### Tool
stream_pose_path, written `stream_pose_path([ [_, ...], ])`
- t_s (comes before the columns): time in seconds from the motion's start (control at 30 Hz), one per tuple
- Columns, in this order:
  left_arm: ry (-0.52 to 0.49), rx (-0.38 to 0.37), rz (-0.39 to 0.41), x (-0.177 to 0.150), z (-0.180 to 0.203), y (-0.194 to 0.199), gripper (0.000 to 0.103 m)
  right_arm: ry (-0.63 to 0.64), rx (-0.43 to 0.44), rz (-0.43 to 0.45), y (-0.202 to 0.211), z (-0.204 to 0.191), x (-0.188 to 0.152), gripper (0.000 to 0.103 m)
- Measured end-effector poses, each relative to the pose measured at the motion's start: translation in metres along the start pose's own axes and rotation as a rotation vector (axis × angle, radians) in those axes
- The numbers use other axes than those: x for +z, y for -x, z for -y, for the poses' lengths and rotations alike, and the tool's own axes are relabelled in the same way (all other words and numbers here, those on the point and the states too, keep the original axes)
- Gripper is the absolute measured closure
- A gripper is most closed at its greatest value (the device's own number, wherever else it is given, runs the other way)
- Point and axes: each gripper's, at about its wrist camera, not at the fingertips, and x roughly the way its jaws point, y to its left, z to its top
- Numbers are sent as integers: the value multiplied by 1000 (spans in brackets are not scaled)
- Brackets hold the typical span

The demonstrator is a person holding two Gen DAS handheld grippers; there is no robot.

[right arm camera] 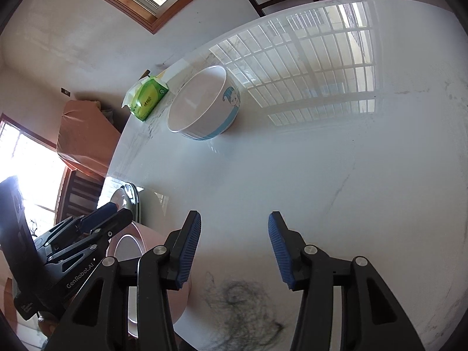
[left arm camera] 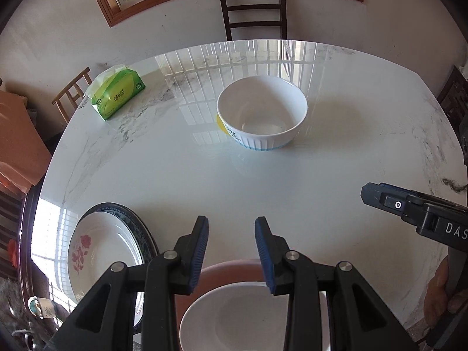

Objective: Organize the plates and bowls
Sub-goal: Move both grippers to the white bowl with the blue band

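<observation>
A white bowl (left arm camera: 261,112) with a blue ribbed base stands in the middle of the marble table (left arm camera: 204,175); it also shows in the right wrist view (right arm camera: 203,106). A white plate with a red rose (left arm camera: 102,251) lies on a dark-rimmed plate at the near left. A white dish (left arm camera: 234,316) sits on a pink plate (left arm camera: 228,269) right below my left gripper (left arm camera: 231,251), which is open and empty. My right gripper (right arm camera: 234,248) is open and empty over bare table, right of the pink plate (right arm camera: 152,237); it also shows in the left wrist view (left arm camera: 380,194).
A green tissue pack (left arm camera: 117,93) lies at the table's far left edge. A dark chair (left arm camera: 253,11) stands behind the table under a window, a wooden chair (left arm camera: 73,93) at the left. A dark vein patch (right arm camera: 239,307) marks the marble near my right gripper.
</observation>
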Motion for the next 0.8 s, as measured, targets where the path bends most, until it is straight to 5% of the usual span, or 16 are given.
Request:
stream_pose_path([
  [0.33, 20, 15, 9, 45, -10, -12, 69, -2, 18, 19, -12, -1, 39, 52],
  [0.8, 81, -18, -86, 86, -29, -68, 69, -4, 31, 55, -38, -7, 94, 52],
])
